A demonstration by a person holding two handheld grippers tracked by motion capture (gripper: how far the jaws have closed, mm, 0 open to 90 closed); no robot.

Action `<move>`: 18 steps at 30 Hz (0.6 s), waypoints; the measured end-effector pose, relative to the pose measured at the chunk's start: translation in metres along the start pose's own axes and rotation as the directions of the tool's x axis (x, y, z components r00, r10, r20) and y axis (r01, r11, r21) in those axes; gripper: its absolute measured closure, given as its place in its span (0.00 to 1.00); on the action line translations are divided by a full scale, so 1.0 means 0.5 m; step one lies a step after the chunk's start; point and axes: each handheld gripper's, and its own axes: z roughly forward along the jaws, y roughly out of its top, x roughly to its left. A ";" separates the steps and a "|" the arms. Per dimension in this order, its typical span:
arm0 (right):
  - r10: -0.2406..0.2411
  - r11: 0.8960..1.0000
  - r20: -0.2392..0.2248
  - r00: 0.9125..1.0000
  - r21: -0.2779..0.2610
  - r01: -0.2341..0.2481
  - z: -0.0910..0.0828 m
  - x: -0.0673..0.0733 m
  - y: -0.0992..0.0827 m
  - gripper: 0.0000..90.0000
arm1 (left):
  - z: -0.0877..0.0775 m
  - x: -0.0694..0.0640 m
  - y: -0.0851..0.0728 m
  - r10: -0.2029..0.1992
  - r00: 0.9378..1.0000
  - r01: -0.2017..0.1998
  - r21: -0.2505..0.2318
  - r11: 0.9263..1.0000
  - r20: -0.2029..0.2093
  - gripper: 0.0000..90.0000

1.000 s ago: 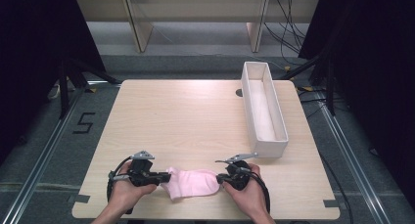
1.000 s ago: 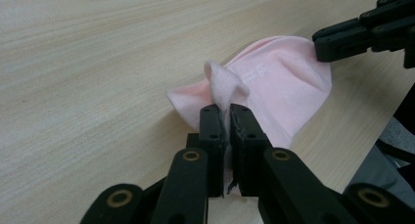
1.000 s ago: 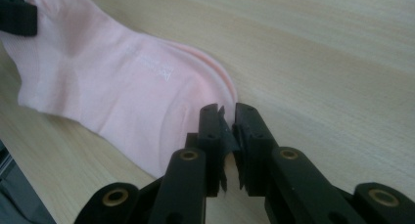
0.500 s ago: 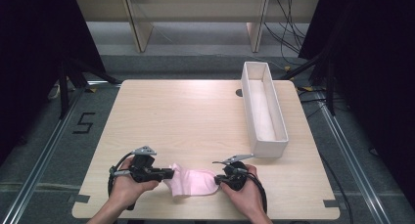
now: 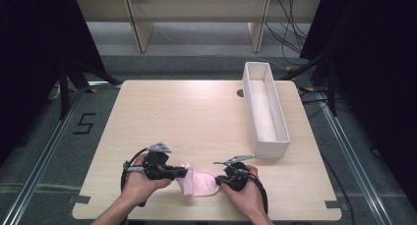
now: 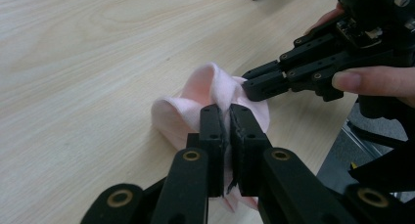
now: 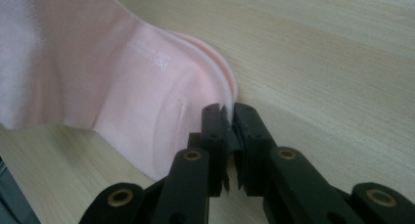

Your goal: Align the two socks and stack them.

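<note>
The pink sock (image 5: pixel 199 181) lay flat-ish on the table (image 5: pixel 196 117) btw the two tools, long axis running straight from one to the other. Left gripper (image 6: pixel 224 117) was clamped on one bunched end, right gripper (image 7: pixel 227 117) clamped on the opposite edge. Both equally close, so prob a fold or stretch across.

The left hand-held gripper (image 5: pixel 183 173) has drawn rightward, bunching the pink sock (image 5: pixel 202 182) shorter
</note>
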 end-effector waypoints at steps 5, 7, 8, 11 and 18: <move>0.002 1.000 -0.002 1.000 0.002 -0.002 0.000 0.000 0.000 0.93 | 0.022 -0.008 0.013 0.007 1.000 -0.007 0.020 1.000 0.018 0.94; 0.003 1.000 -0.006 1.000 0.002 -0.003 0.001 0.000 0.000 0.93 | 0.031 -0.012 0.017 0.007 1.000 -0.007 0.025 1.000 0.010 0.94; 0.005 1.000 -0.005 1.000 0.001 -0.005 0.001 0.000 -0.001 0.93 | 0.037 -0.011 0.019 0.009 1.000 -0.009 0.032 0.999 0.028 0.94; 0.006 1.000 -0.006 1.000 0.000 -0.006 0.002 0.000 -0.001 0.93 | 0.051 -0.017 0.022 0.003 1.000 -0.004 0.035 0.999 0.022 0.94; 0.005 1.000 -0.013 1.000 0.001 -0.005 0.003 0.000 -0.001 0.92 | 0.087 -0.021 0.028 0.011 0.999 -0.014 0.095 0.995 0.034 0.94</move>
